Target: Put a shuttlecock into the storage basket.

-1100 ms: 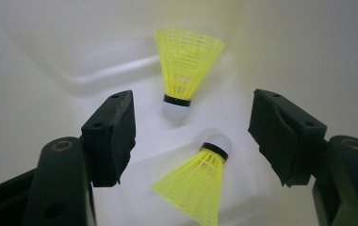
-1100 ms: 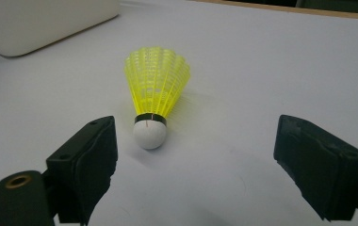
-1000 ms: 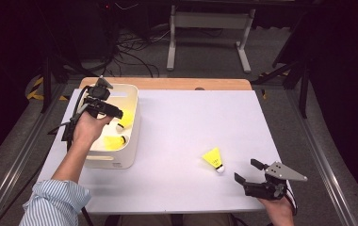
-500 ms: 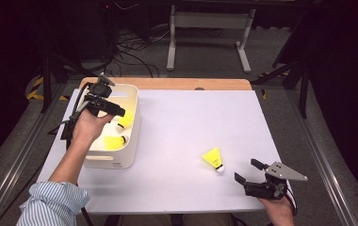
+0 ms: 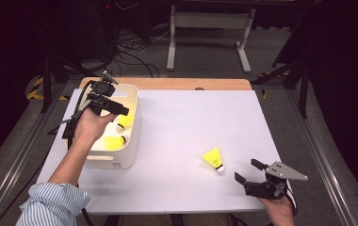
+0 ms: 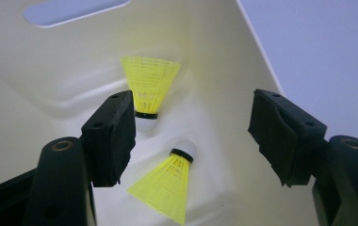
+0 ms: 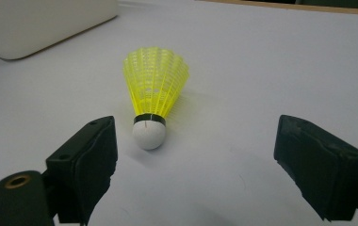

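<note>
**The last birdie lies right in front of the right tool**

One yellow plastic shuttlecock with a round white cork tip lies on its side on the white desk. It is out in the open, well apart from the cream plastic bin on the left side.

The right tool sits low, near the front edge of the desk, and its two black jaws stand wide apart with nothing between them. The shuttlecock is near, just ahead of those jaws and a bit to the left. In the right gripper view the white tip points back at the tool and the yellow skirt fans away from it. So its long line runs almost straight away from the tool, tipped a little to one side. I think the tool has to push forward and close on the tip or the skirt just behind it.

The left tool is far off, held over the bin. Its jaws are wide apart too and hold nothing. Under them, in the bin, lie two more yellow shuttlecocks, tip to tip. The right hand is much the nearer one to the lone shuttlecock.
</note>
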Demonstrator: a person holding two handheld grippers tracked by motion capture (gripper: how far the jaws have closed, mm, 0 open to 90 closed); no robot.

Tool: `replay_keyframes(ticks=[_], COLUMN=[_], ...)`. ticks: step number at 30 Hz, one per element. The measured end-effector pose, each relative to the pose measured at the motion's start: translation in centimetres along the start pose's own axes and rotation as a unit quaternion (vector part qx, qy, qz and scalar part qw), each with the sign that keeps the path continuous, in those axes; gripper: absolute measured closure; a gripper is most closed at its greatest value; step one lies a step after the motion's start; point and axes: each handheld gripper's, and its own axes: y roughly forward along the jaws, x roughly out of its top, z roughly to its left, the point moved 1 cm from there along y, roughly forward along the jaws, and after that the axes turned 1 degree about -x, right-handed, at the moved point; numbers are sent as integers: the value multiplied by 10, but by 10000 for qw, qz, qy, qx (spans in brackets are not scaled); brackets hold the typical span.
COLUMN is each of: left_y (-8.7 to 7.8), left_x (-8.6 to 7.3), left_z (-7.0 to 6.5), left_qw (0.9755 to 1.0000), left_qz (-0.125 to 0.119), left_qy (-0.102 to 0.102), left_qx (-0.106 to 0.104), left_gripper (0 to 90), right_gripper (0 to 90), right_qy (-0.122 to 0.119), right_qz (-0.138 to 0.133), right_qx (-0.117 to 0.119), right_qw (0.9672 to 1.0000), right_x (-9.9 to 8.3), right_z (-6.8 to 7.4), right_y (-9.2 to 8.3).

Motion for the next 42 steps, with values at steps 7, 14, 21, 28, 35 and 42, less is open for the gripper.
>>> replay_keyframes(ticks=[7, 14, 21, 28, 35, 42], left_y=[-4, -4, -5, -6, -7, -7], left_x=[0, 1, 3, 4, 6, 9], left_z=[-8, -13, -17, -22, -28, -37], left_qw=[9999, 9998, 9997, 9994, 9990, 9985], left_qz=[-68, -70, -122, -140, -153, -149], left_qy=[104, 158, 203, 261, 369, 465], left_qx=[-18, -67, -113, -152, -176, -241], left_gripper=[330, 330, 331, 333, 334, 335], right_gripper=[147, 147, 147, 147, 147, 147], right_qy=[-30, -27, -30, -38, -36, -33], right_qz=[9, 0, 1, -1, -2, 0], right_qx=[7, 7, 9, 13, 14, 16], right_qw=[10000, 10000, 10000, 10000, 10000, 10000], right_x=[0, 0, 0, 0, 0, 0], right_z=[1, 1, 1, 1, 1, 1], right_y=[0, 0, 0, 0, 0, 0])
